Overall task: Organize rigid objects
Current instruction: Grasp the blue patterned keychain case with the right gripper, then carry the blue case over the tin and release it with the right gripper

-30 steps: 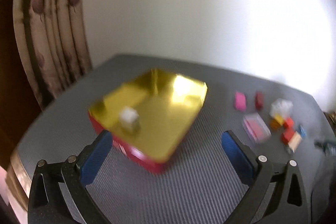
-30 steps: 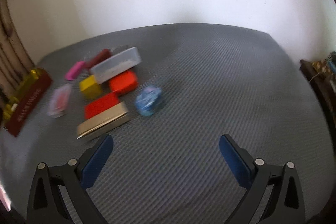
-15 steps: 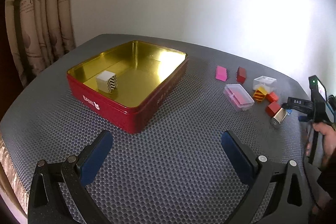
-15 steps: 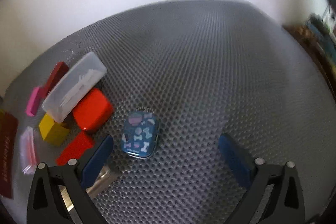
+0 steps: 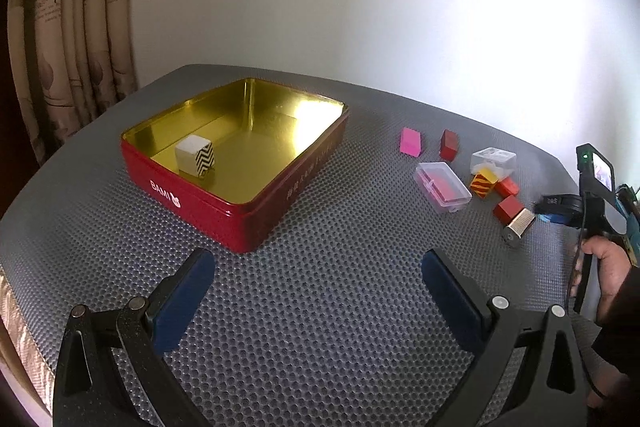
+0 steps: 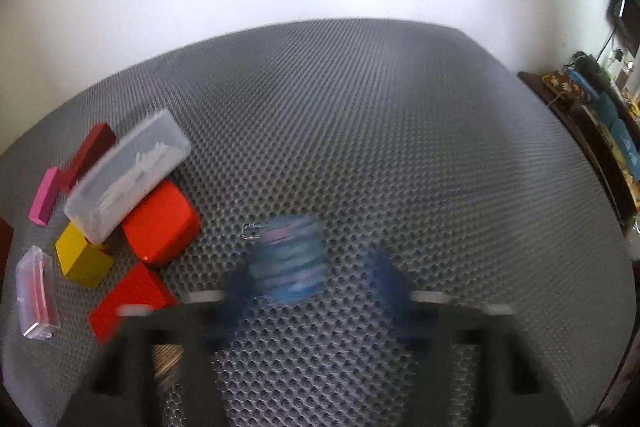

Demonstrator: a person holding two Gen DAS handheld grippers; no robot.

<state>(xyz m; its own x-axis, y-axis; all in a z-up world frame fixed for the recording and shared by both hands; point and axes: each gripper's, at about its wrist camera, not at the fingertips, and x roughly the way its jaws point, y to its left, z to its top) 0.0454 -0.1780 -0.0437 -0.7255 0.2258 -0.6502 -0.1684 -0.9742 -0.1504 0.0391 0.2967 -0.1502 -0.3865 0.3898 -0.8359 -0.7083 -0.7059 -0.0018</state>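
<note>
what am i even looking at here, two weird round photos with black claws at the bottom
Each photo comes from a fisheye camera on a handheld two-finger gripper; a person holds one per hand. The left gripper hangs open over a grey mat, facing a red tin with a zigzag block inside. Beyond lie loose blocks and a clear case. The right gripper is blurred, its fingers on either side of a small blue tin; whether it grips yet is unclear. The person's hand shows in the left view.

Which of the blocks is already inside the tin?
Only the white block with the black zigzag face, sitting in the red tin. The pink, red and yellow blocks lie outside on the mat.
</note>
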